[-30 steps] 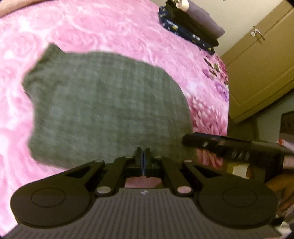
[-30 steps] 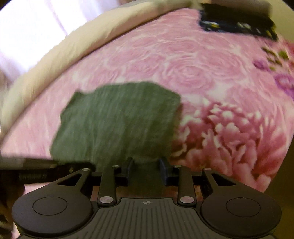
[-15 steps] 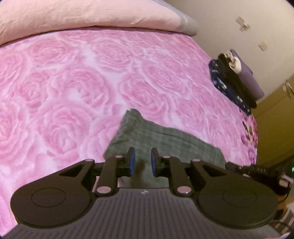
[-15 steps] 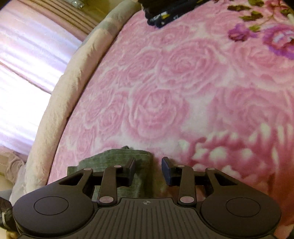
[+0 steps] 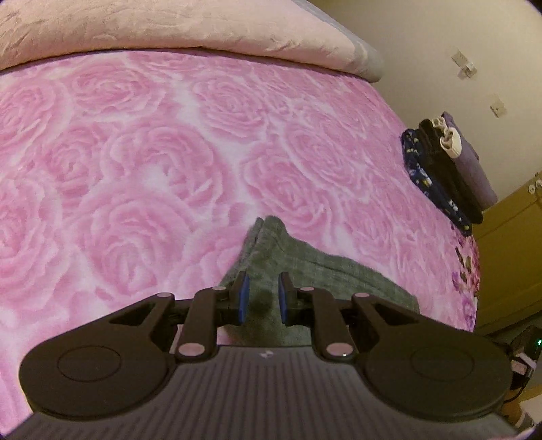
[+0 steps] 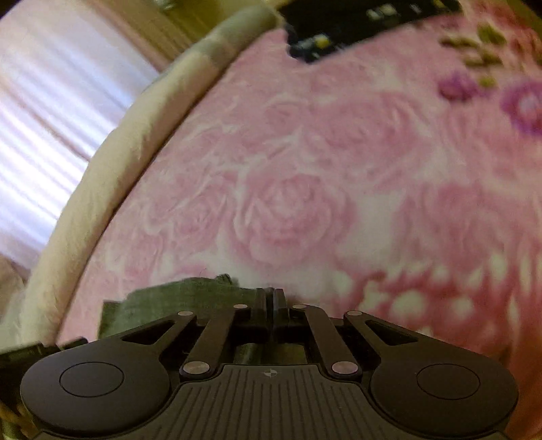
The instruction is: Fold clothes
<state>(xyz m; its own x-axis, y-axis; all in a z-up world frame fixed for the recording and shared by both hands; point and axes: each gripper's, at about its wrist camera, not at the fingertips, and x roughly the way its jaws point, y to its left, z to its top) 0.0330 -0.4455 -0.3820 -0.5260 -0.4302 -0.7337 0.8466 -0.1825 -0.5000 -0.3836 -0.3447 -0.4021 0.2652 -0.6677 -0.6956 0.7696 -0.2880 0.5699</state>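
Grey-green folded garment [image 5: 305, 270] lying flat on pink rose blanket [image 5: 152, 162], directly ahead of and under left gripper [image 5: 262, 298]; far corner peaking just beyond the tips, layered edges visible there, so apparently folded at least once. Blue-padded fingers [image 5: 242, 298] of left gripper parted, cloth visible in the gap, nothing pinched; held low over the near part of the garment, probably so as to be ready for a fresh grab or a press on the fold. In right wrist view same garment [image 6: 189, 298] off to the left of and under right gripper [image 6: 270, 298]; jaws drawn together, a bit of green showing behind them, but whether fabric is actually clamped between the tips cannot be told — view blurred, contact hidden by the linkage. Right tool sitting at the garment's right edge, plausibly to pinch that edge for the next fold. Other tool's body [image 6: 30, 352] partly in view at far left of right tool. Further out: stack of folded clothes [image 5: 447, 169], dark blue, black and purple, well ahead and to the right of left tool near blanket edge, likely the finished pile; same stack [image 6: 355, 27] ahead of right tool, blurred. Pale pillow or bolster [image 5: 176, 30] along far side of bed, wooden cabinet [image 5: 508, 257] off right. Judgement: late in this garment's fold; risk of layers slipping if only one edge is lifted.
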